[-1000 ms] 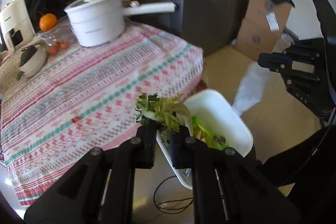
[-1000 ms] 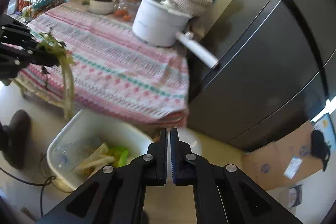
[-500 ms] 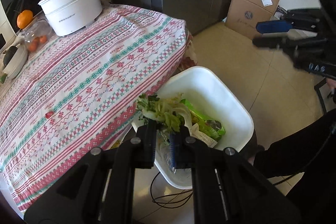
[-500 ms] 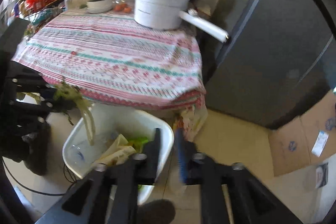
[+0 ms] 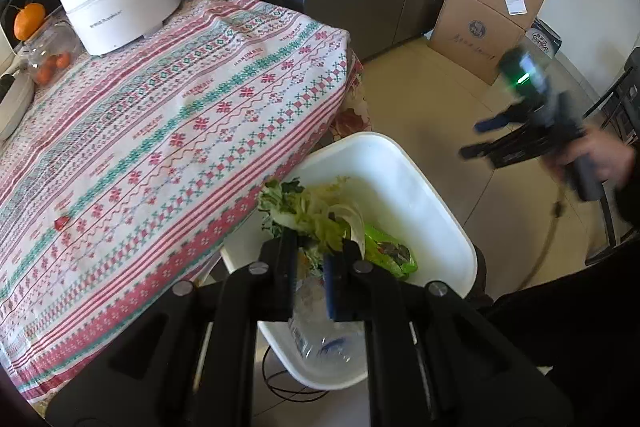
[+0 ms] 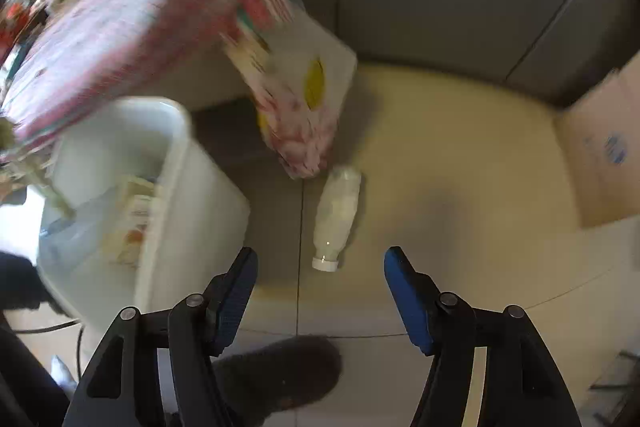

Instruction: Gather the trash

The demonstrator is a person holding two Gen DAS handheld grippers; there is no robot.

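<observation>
L tool (image 5: 311, 251) grips veg scraps (image 5: 310, 213) over bin (image 5: 436, 203); R tool (image 6: 318, 281) open above bottle (image 6: 337, 214).

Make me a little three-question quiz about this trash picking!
1. True or false: the left gripper holds leafy vegetable scraps over the white bin.
2. What lies on the floor ahead of the right gripper? A) white bottle B) spoon C) orange
3. Fill in: the right gripper's jaws are ____.

Key: 1 true; 2 A; 3 open
</observation>
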